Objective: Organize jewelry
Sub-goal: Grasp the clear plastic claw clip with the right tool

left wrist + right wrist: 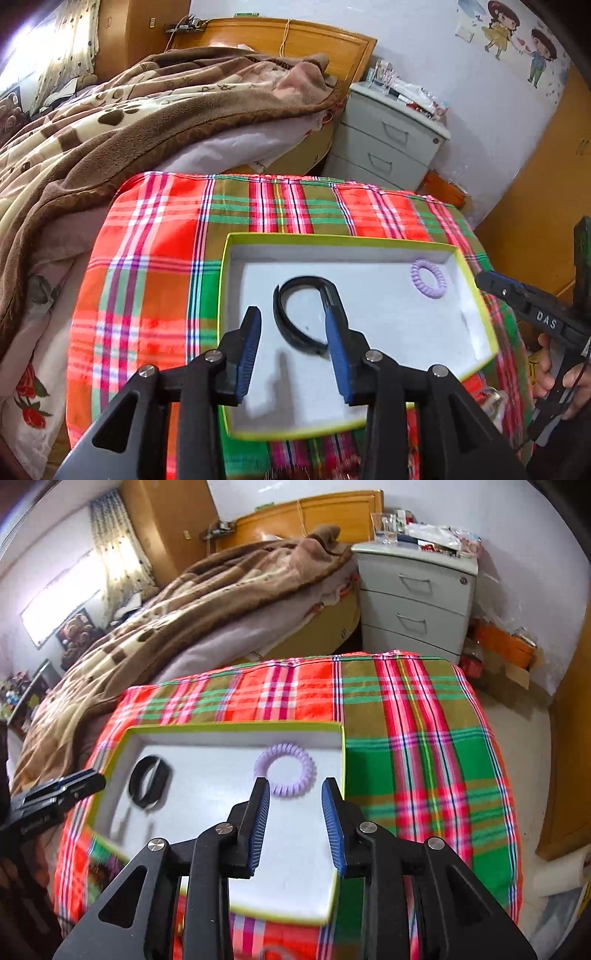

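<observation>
Both jaws stand parted with nothing between the pads. From the left wrist view, the left gripper (293, 334) hangs over the near half of the box (476, 295), a shallow white tray with a yellow-green rim lying on the plaid cloth (155, 280). The band (291, 314), a black open loop, lies on the box floor in the gap between the two blue fingers: its curved top sits just past the tips at 12 o'clock, its near end runs down toward the right finger (338, 354) and meets that finger's inner edge in the picture, though whether they touch cannot be told. The left finger is apart from it.

A lilac coil tie (427, 280) lies in the box's far right corner, at 2 o'clock from the left gripper and well apart from the band.

In the right wrist view, the right gripper (295, 808) is over the box's (236, 727) right side. The tie (285, 774) lies just beyond its fingertips at 12 o'clock, outside the gap; its near arc is close to the left tip. The band (149, 782) is at 10 o'clock, near the box's left wall, with the left gripper (74, 786) beside it at 9 o'clock. The right gripper (495, 286) enters the left view at 3 o'clock, beside the box's right rim.
</observation>
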Tool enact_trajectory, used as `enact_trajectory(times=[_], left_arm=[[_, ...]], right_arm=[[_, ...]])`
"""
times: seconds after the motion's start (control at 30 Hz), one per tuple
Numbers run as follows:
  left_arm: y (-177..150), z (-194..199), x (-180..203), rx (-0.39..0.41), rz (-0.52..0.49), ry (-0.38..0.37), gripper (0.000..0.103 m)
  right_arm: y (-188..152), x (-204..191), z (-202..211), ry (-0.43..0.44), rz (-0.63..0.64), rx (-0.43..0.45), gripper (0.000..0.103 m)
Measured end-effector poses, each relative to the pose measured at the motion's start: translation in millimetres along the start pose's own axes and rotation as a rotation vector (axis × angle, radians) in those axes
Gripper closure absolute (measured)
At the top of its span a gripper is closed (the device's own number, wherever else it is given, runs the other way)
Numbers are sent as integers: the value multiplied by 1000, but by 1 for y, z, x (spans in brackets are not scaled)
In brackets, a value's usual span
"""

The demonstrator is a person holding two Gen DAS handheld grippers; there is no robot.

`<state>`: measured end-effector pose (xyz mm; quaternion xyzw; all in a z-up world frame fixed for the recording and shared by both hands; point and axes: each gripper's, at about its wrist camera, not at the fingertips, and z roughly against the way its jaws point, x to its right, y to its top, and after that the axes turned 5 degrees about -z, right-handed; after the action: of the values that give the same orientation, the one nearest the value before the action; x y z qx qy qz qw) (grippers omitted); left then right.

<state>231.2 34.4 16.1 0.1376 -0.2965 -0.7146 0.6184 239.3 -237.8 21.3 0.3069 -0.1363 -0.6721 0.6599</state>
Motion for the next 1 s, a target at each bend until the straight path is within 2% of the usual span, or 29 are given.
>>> enact_trajectory(times=[0.2,0.3,0.4,0.53,0.67,0.83,1.0], left_arm=[[-27,29,-1,24,17,-32,62],[-42,42,-3,31,29,-55,62],[-56,52,-5,27,41,-83,58],[-71,63,-7,37,51,-93,54],[-90,67,-17,9,78,-115,54],[-108,73,-38,-1,157,-91,53],[-120,80,-48,-3,167,-63,53]], right_arm=[[-32,5,28,49,48,3,72],[-47,2,35,40,129,-9,65],[-60,-2,40,77,199,-30,61],[-74,-7,38,126,274,-86,60],[-85,-10,31,106,338,-140,57],[-92,-15,21,73,405,-182,56],[-94,-16,16,79,428,-217,56]])
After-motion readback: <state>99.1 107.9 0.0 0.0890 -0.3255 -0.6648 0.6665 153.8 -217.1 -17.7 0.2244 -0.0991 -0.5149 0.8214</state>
